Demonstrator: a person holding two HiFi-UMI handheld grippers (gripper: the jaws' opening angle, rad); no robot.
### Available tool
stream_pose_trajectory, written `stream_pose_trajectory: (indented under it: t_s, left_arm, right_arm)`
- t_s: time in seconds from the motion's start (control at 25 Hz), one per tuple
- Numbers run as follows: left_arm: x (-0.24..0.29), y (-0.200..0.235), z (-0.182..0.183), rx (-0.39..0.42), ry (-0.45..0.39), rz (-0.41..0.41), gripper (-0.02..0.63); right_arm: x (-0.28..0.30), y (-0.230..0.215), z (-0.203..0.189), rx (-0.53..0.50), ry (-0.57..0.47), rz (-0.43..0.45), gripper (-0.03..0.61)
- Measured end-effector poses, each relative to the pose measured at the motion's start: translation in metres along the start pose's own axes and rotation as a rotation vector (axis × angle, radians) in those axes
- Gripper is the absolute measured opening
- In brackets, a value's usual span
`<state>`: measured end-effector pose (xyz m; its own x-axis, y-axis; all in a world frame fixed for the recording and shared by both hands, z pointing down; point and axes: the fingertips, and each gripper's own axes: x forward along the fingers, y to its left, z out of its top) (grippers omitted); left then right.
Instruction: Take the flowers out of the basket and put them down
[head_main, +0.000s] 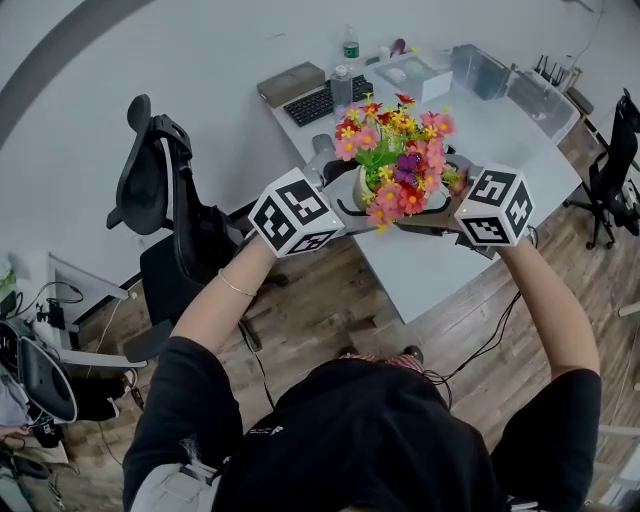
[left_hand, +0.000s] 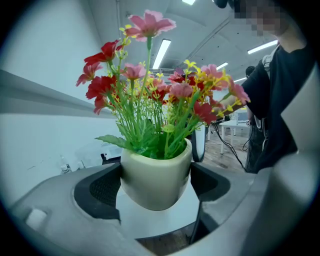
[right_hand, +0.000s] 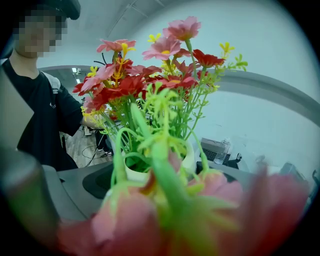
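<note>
A cream pot (head_main: 362, 186) of red, pink and yellow artificial flowers (head_main: 395, 150) is held in the air above the near edge of the white table (head_main: 440, 265). My left gripper (head_main: 358, 207) is shut on the pot (left_hand: 156, 180), its dark pads pressed against both sides, with the flowers (left_hand: 155, 100) rising above. My right gripper (head_main: 452, 205) comes in from the other side. In its view the pot (right_hand: 190, 159) sits between the grey jaws, but blurred pink blooms (right_hand: 150, 215) close to the lens hide the contact. A brown edge shows beneath the flowers; I cannot make out a basket.
On the table's far end lie a keyboard (head_main: 322, 102), a brown box (head_main: 291, 83), water bottles (head_main: 341, 88) and clear bins (head_main: 480, 68). A black office chair (head_main: 165, 215) stands to the left, another (head_main: 612, 165) at the right. The floor is wood with cables.
</note>
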<state>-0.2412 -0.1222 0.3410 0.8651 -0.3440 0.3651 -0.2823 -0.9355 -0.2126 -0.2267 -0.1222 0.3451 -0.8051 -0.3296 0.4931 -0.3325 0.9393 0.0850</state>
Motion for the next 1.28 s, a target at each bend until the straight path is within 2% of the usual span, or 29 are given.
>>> stream_pose_trajectory:
  t_s: [1.28]
  left_arm:
    - [0.039,-0.008,-0.036,-0.049,0.019,-0.059,0.428]
  right_arm:
    - [0.010,-0.010,-0.052,0.068,0.035,0.007,0.453]
